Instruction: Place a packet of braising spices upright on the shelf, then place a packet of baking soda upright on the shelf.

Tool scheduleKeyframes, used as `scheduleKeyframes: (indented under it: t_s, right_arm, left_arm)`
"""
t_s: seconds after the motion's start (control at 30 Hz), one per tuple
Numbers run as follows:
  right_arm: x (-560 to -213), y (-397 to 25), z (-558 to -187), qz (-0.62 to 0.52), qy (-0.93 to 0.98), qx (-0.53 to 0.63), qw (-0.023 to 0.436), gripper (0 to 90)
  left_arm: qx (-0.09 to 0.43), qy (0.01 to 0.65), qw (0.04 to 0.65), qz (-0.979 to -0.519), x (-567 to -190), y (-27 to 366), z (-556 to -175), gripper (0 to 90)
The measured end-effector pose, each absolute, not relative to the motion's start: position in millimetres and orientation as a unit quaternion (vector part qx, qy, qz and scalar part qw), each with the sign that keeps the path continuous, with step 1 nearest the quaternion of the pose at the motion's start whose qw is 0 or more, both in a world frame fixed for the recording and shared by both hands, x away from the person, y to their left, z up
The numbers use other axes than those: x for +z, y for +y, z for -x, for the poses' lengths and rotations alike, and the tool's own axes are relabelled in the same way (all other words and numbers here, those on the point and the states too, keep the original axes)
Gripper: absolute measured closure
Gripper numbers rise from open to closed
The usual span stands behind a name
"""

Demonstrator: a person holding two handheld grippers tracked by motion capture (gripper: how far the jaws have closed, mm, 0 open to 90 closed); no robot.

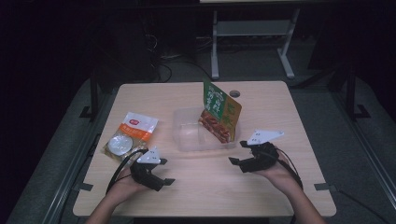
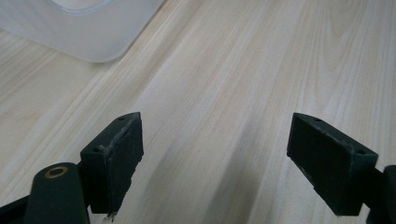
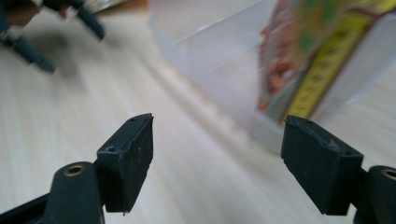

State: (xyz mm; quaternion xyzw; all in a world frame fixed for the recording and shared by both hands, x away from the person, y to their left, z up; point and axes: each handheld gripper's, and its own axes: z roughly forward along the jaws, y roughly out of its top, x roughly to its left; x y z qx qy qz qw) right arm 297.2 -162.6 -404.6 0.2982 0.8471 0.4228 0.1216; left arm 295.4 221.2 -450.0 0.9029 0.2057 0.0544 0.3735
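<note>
A clear plastic tub sits in the middle of the wooden table. A green and orange snack bag stands tilted in the tub's right end, leaning over its rim. An orange and white packet lies flat at the left. My left gripper rests low near the table's front left, open, nothing between its jaws. My right gripper is open too, just right of the tub's front corner. In the right gripper view the tub and snack bag lie ahead of the open gripper.
The tub's corner shows at the top left of the left gripper view, beyond the open left gripper. A round cable hole lies near the table's back edge. White table legs stand on the floor behind.
</note>
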Motion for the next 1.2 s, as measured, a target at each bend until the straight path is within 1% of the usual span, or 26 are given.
scheduleKeyframes:
  t_s: [0.1,0.13,0.17,0.2,0.23,0.3,0.4,0.57,0.77,1.0,1.2]
  right_arm:
    - [-413,-157,-288,-0.282,0.854,0.421,0.117,24.5]
    - [-418,-153,-285,-0.272,0.86,0.42,0.101,24.3]
    - [-418,-153,-285,-0.272,0.86,0.42,0.101,24.3]
    - [-423,-148,-285,-0.261,0.867,0.417,0.085,23.6]
    - [-423,-148,-285,-0.261,0.867,0.417,0.085,23.6]
    - [-429,-143,-285,-0.254,0.87,0.417,0.067,23.5]
    - [-436,-136,-283,-0.242,0.88,0.404,0.055,22.7]
    - [-438,-133,-284,-0.242,0.882,0.402,0.053,22.6]
    - [-439,-134,-286,-0.245,0.882,0.4,0.053,22.7]
    - [-441,-133,-287,-0.242,0.883,0.399,0.049,22.6]
    - [-442,-130,-287,-0.245,0.885,0.394,0.048,22.7]
  left_arm:
    - [0.053,0.206,0.369,-0.905,-450,220,-295,18.0]
    - [0.053,0.206,0.368,-0.905,-451,220,-295,18.0]
    - [0.052,0.206,0.366,-0.906,-451,220,-295,18.0]
    - [0.05,0.205,0.365,-0.907,-451,220,-294,18.1]
    - [0.048,0.206,0.364,-0.907,-451,220,-294,18.1]
    - [0.046,0.212,0.365,-0.905,-451,219,-294,18.0]
    - [0.046,0.217,0.357,-0.907,-448,222,-295,18.0]
    - [0.058,0.232,0.358,-0.903,-440,232,-298,18.0]
    - [0.087,0.262,0.353,-0.894,-430,251,-303,18.3]
    - [0.117,0.314,0.349,-0.875,-422,277,-313,18.4]
    - [0.146,0.354,0.342,-0.858,-420,302,-331,18.4]
